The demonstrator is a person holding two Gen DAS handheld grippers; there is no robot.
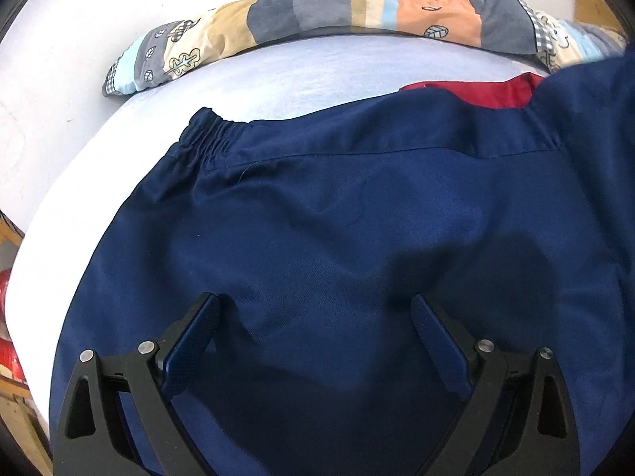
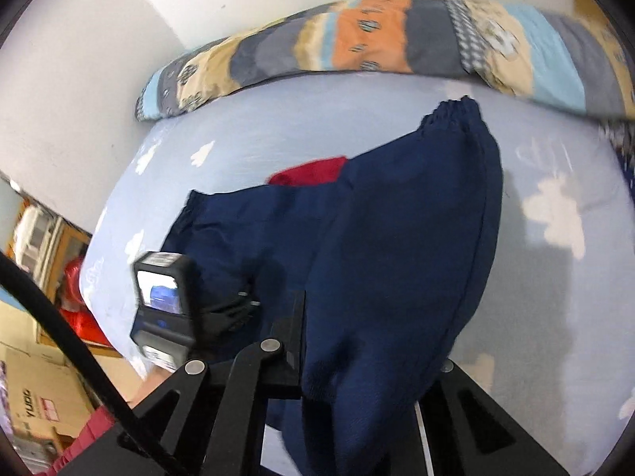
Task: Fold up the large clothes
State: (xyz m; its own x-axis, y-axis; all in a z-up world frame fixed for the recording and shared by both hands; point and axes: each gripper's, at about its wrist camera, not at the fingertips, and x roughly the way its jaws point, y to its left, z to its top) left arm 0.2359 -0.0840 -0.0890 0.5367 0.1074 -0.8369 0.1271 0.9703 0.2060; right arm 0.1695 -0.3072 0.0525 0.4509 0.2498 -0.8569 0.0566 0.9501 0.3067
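A large navy garment (image 1: 337, 218) with an elastic waistband (image 1: 210, 135) lies spread on the bed. My left gripper (image 1: 313, 305) hovers just over its middle, open, with nothing between the fingers. In the right wrist view a fold of the same navy garment (image 2: 397, 238) hangs lifted, its gathered waistband end (image 2: 452, 111) highest. My right gripper (image 2: 349, 341) is shut on this cloth, which covers the right finger. The left gripper's body (image 2: 162, 297) shows lower left, above the flat part of the garment.
A red garment (image 1: 476, 91) peeks out from under the navy one's far edge. A patchwork quilt (image 1: 357, 12) runs along the wall behind the light blue sheet (image 1: 297, 75). Off the bed's left side stand cardboard boxes (image 2: 39, 400) and a red object (image 2: 75, 289).
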